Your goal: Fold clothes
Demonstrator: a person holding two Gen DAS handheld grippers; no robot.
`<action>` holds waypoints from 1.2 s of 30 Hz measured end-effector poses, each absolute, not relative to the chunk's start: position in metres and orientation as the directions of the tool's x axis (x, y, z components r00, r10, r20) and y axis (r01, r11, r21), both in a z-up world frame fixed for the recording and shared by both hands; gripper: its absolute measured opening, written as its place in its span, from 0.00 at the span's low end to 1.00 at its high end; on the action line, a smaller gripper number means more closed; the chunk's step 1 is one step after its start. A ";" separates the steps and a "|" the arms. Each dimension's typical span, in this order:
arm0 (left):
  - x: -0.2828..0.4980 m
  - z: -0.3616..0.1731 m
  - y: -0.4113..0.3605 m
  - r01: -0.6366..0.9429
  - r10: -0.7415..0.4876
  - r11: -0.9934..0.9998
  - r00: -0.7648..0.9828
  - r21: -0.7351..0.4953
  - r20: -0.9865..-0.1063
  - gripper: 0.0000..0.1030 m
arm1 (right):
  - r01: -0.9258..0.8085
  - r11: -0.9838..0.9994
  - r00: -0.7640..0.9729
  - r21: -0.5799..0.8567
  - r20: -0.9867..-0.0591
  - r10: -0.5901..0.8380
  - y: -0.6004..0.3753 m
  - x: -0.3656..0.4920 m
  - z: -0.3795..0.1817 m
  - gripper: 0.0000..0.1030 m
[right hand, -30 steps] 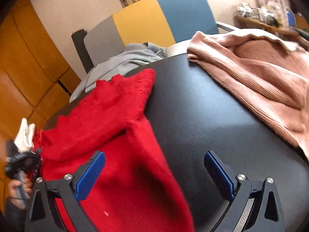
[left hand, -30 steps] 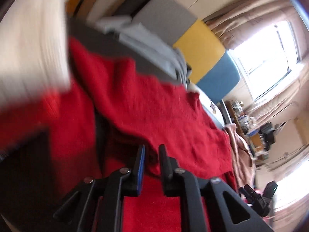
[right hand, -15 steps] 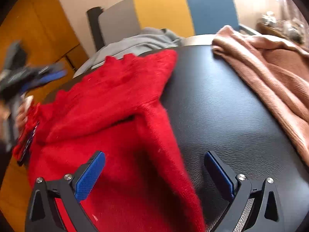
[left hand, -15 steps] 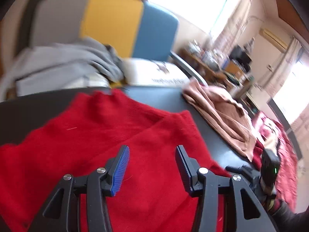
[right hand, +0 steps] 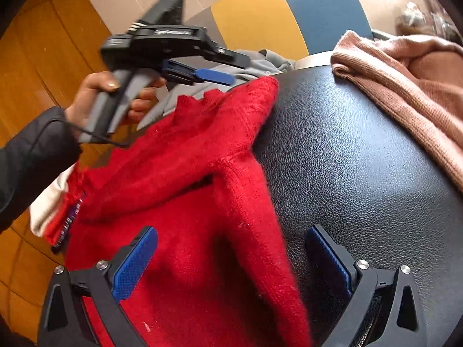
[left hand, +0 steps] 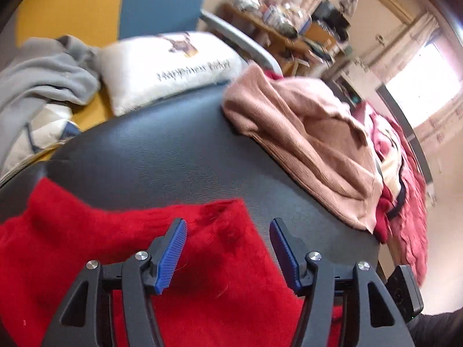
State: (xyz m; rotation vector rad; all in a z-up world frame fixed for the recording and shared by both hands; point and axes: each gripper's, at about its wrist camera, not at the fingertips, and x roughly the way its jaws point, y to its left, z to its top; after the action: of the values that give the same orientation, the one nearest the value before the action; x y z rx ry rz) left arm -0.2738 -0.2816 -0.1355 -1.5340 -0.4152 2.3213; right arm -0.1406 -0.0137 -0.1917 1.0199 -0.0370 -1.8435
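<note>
A red knit sweater (left hand: 86, 245) lies spread on the black leather table (left hand: 173, 156). My left gripper (left hand: 228, 231) hovers above the sweater's far corner. Its jaws are opening and the blue pads touch nothing. In the right wrist view the sweater (right hand: 179, 173) shows a folded-over sleeve, and a hand holds the left gripper (right hand: 214, 75) above its far edge. My right gripper (right hand: 231, 240) stands open wide over the sweater's near right edge, with cloth below the pads and none pinched.
A pink ribbed sweater (left hand: 312, 144) lies crumpled on the table's right side, with a dark red patterned garment (left hand: 405, 202) beyond it. Behind the table are a grey garment (left hand: 43, 78), a white pillow (left hand: 173, 66) and a yellow and blue chair back (right hand: 289, 14).
The left gripper has swung from the sweater's left side across to its far right corner, and its jaws went from nearly shut to wide. The right gripper sank slightly and stayed open.
</note>
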 end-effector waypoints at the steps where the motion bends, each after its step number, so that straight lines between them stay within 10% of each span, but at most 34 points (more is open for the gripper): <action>1: -0.279 -0.140 -0.277 -0.116 0.422 -0.906 -0.333 -0.408 -0.843 0.60 | 0.737 -0.507 -0.154 0.446 -0.620 -0.769 -0.013 -0.141 -0.192 1.00; 6: -0.297 -0.161 -0.254 -0.135 0.390 -0.919 -0.162 -0.371 -0.907 0.55 | 0.732 -0.498 -0.146 0.464 -0.607 -0.781 -0.012 -0.143 -0.192 1.00; 9: -0.288 -0.157 -0.241 -0.180 0.390 -0.916 -0.181 -0.359 -0.903 0.12 | 0.729 -0.493 -0.142 0.475 -0.600 -0.787 -0.011 -0.144 -0.193 1.00; 13: -0.259 -0.116 -0.250 -0.224 0.537 -0.843 -0.414 -0.490 -0.735 0.10 | 0.724 -0.488 -0.140 0.486 -0.590 -0.795 -0.009 -0.145 -0.193 1.00; 17: -0.239 -0.088 -0.277 -0.256 0.639 -0.735 -0.572 -0.628 -0.515 0.10 | 0.723 -0.492 -0.146 0.485 -0.589 -0.795 -0.008 -0.144 -0.192 1.00; 23: -0.251 -0.130 -0.277 -0.068 0.507 -0.836 -0.477 -0.545 -0.718 0.25 | 0.693 -0.584 -0.247 0.422 -0.622 -0.743 -0.002 -0.142 -0.189 1.00; 36: -0.005 -0.106 -0.459 0.347 0.160 -0.778 -0.697 -0.524 -0.699 0.54 | 0.640 -0.704 -0.358 0.308 -0.691 -0.628 -0.005 -0.144 -0.190 1.00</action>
State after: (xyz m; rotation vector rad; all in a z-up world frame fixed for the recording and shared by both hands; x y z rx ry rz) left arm -0.0052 -0.4594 -0.1060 -1.2550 -1.0711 2.8002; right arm -0.1437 -0.0046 -0.1905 1.0594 0.0192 -2.0994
